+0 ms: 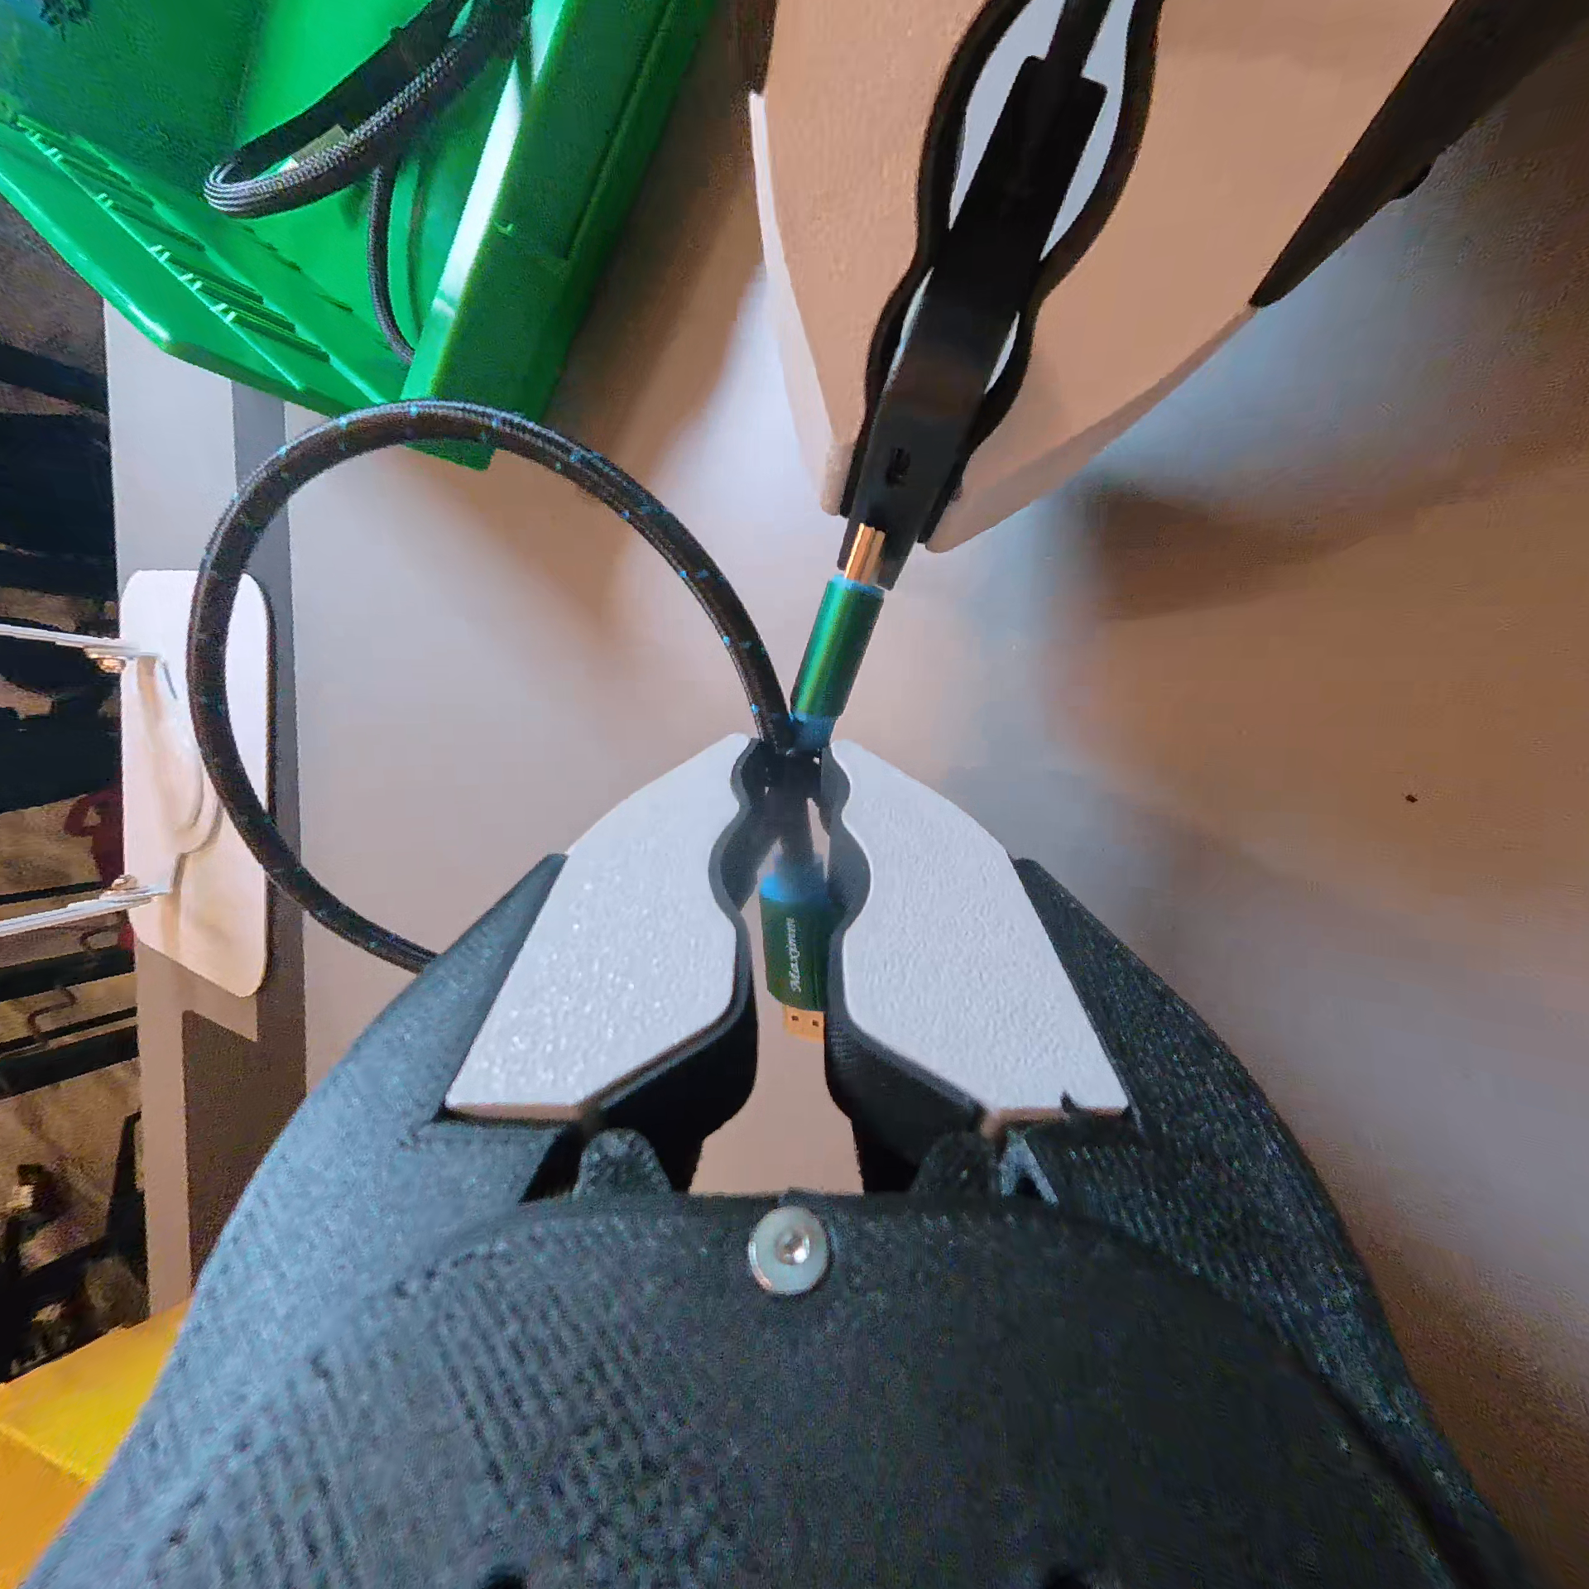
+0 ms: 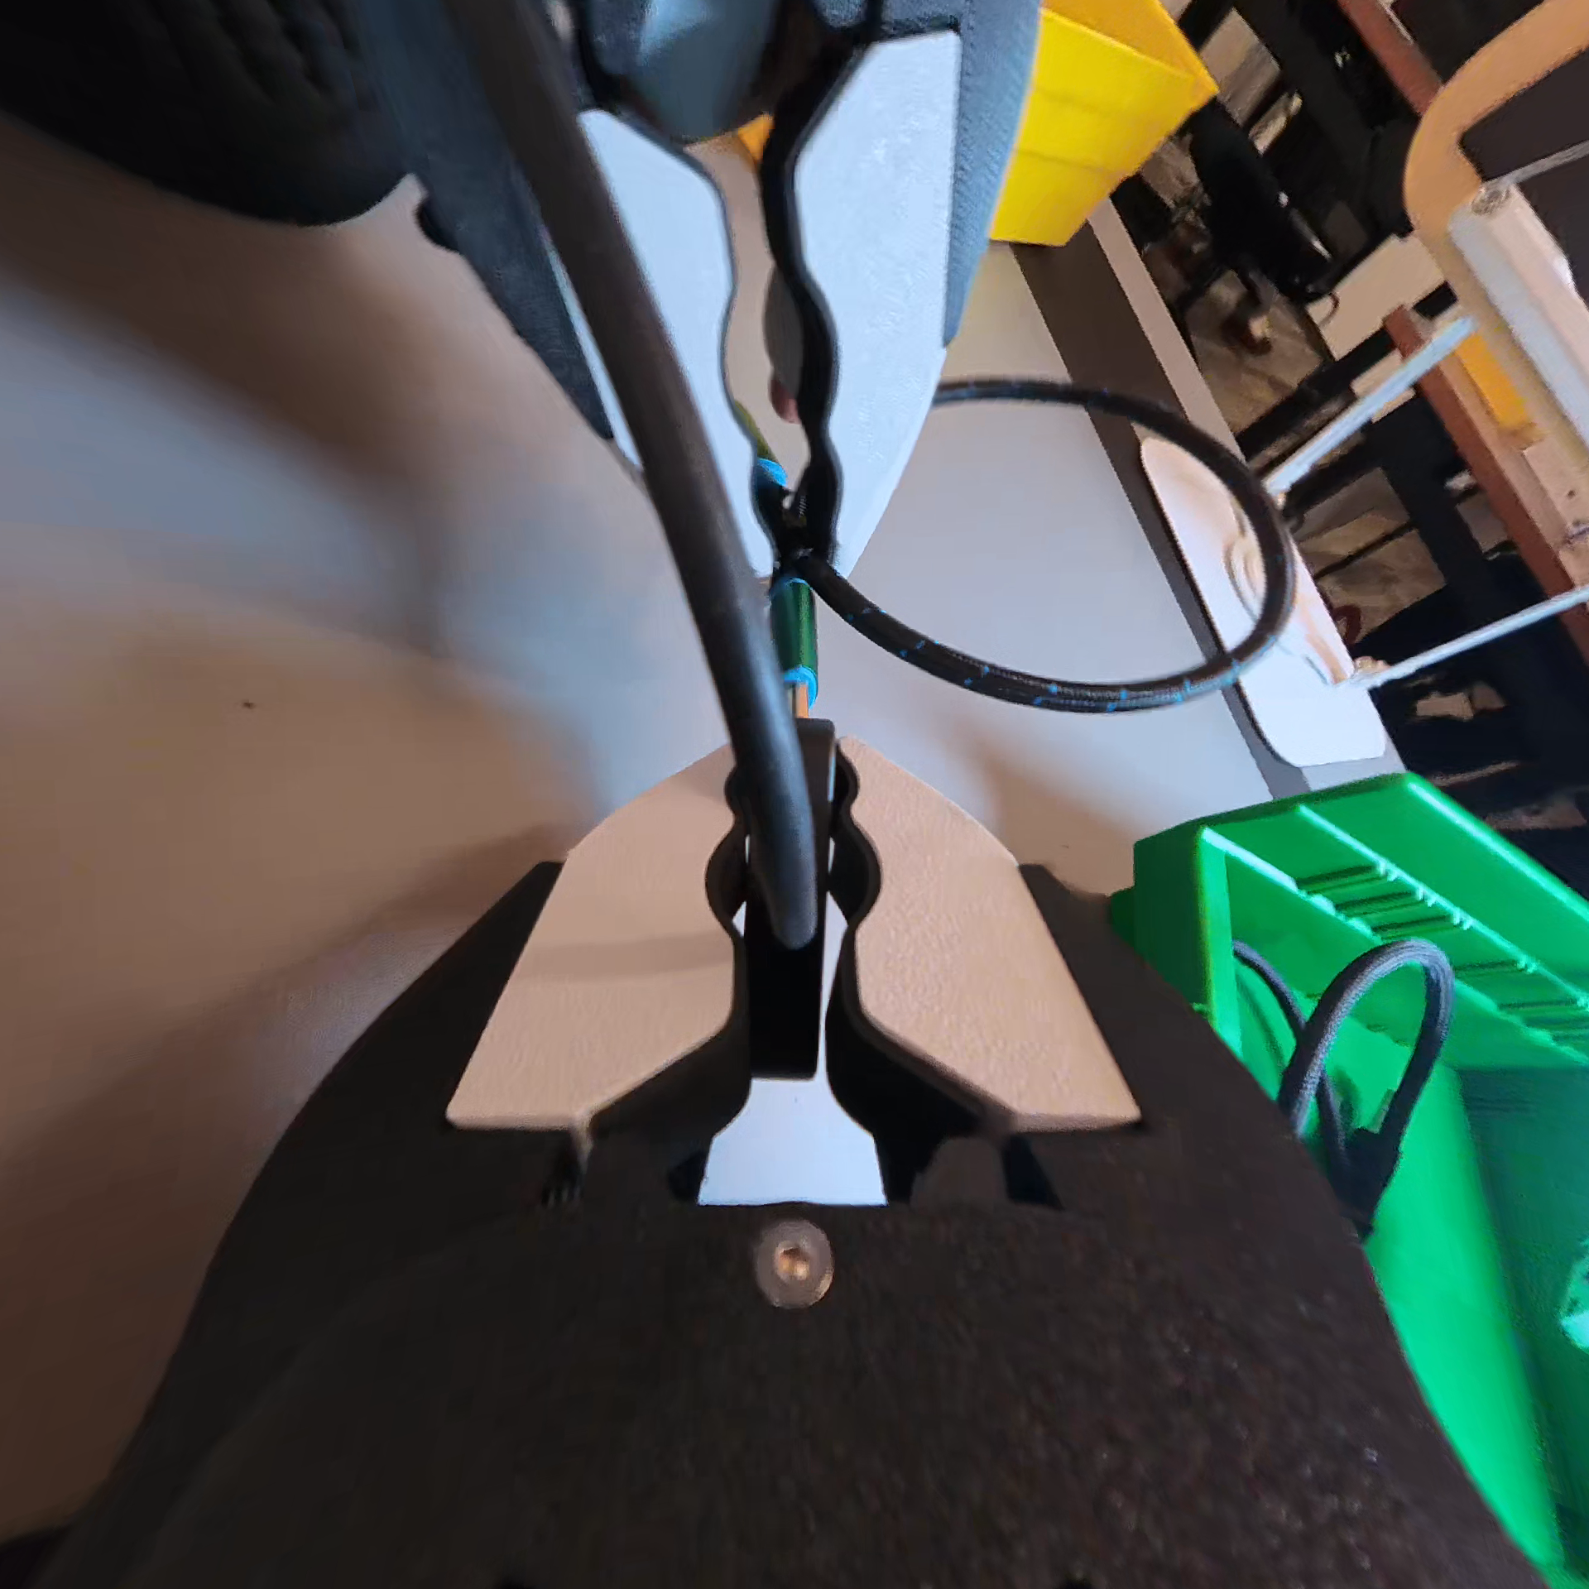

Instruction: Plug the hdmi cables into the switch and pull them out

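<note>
In the upper left of the left wrist view, a green bin (image 1: 481, 284) is holding a dark coiled cord (image 1: 344, 138). A yellow bin (image 2: 1092, 129) is sitting on the pale worktop (image 1: 1204, 774). The left tool (image 1: 787, 757) is pinching the braided cable (image 1: 232, 619) tight, its green plug (image 1: 838, 653) meeting the black switch (image 1: 954, 344). The right tool (image 2: 787, 765) is squeezing the switch.

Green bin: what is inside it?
The green bin holds coiled dark braided cable, one plug end showing. Its walls and the right gripper hide the rest.
</note>
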The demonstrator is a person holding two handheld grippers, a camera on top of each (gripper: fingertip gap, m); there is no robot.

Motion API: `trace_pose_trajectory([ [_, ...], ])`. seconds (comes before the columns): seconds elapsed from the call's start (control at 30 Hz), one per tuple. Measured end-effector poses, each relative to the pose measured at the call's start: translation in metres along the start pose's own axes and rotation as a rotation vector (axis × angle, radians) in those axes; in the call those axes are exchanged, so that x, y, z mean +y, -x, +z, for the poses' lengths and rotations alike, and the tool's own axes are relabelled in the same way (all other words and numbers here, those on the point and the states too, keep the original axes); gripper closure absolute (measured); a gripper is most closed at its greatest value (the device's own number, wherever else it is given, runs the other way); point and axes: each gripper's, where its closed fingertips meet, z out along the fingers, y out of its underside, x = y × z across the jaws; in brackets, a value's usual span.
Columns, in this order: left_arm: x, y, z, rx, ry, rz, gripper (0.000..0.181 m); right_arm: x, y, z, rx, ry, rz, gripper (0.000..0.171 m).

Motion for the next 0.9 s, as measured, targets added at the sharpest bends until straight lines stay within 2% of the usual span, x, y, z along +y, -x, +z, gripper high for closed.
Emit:
trace_pose_trajectory([
  [0.07,0.001,-0.004,0.0,0.031,-0.003,-0.006,0.169,0.0,0.007,-0.001,-0.045,0.016,-0.038,0.157],
  [0.17,0.002,-0.01,0.003,0.041,0.027,0.023,0.169,0.012,0.011,0.003,-0.065,0.129,-0.091,0.157],
  [0.27,0.003,-0.014,0.005,0.04,0.059,0.045,0.169,0.023,0.017,0.009,-0.101,0.25,-0.082,0.157],
  [0.37,-0.001,-0.015,0.002,0.067,0.023,0.018,0.169,0.031,0.017,0.011,-0.095,0.312,-0.072,0.157],
  [0.67,0.022,-0.013,0.008,0.122,0.066,-0.027,0.165,0.024,0.014,0.006,-0.095,0.223,-0.048,0.157],
  [0.7,0.018,-0.008,0.007,0.115,0.016,-0.053,0.144,0.02,0.01,0.003,-0.086,0.187,-0.037,0.157],
  [0.73,0.008,-0.006,0.003,0.132,-0.061,-0.089,0.133,0.013,0.008,-0.002,-0.085,0.132,-0.026,0.157],
  [0.77,-0.004,-0.007,-0.004,0.167,-0.147,-0.116,0.129,0.004,0.005,-0.007,-0.084,0.064,-0.012,0.157],
  [0.9,-0.036,-0.019,-0.02,0.256,-0.385,-0.081,0.134,-0.029,0.001,-0.025,-0.117,-0.16,0.08,0.157],
])
